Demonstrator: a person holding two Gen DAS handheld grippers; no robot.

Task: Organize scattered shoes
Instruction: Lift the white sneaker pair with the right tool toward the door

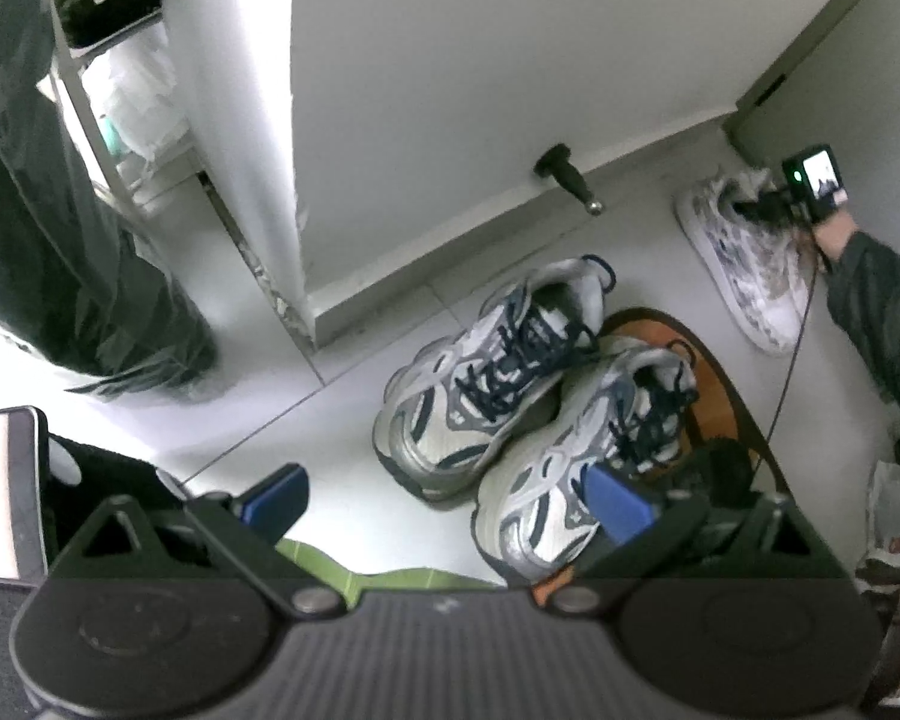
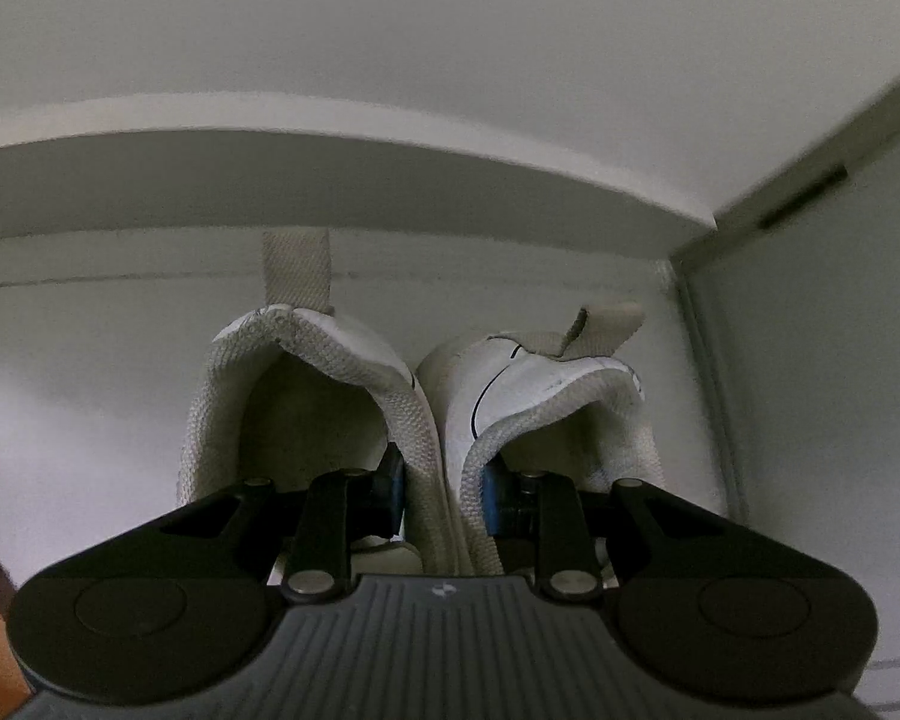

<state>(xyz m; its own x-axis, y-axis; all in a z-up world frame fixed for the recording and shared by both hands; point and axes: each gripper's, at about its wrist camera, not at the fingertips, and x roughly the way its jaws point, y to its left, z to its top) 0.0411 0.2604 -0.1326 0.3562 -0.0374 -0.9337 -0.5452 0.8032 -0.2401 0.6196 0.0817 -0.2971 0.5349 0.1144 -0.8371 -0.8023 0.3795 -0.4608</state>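
The right gripper point(image 2: 441, 495) is clamped on a pair of white sneakers point(image 2: 426, 420). One pad sits inside each shoe, and the two inner collar walls are pinched together between them. This grip lets one tool carry both shoes as a unit. The pair hangs with heels pointing toward the baseboard point(image 2: 330, 180) and the tiled floor close behind them, in the corner next to a door frame point(image 2: 810, 180). In my judgement this is a placement along the wall, so the pair ends up squared to the skirting.

The left wrist view shows the same pair point(image 1: 744, 258) near the wall, past a black door stop point(image 1: 564, 171), with a sleeve point(image 1: 870, 300) reaching to it.

The left gripper point(image 1: 444, 504) stands wide with nothing between its blue pads point(image 1: 621, 504). It hovers over a pair of grey and navy running shoes point(image 1: 510, 396). These sit side by side, touching, toes toward the camera, and one overlaps an orange mat point(image 1: 714, 384). They appear already paired.

Condition of the held sneakers: white leather with a thin dark line on the side panel. The woven collar lining is off-white and slightly worn, and each heel has a fabric pull tab point(image 2: 297, 270). The left tab stands upright and the right one is folded over. The uppers look soft and collapse under the grip.
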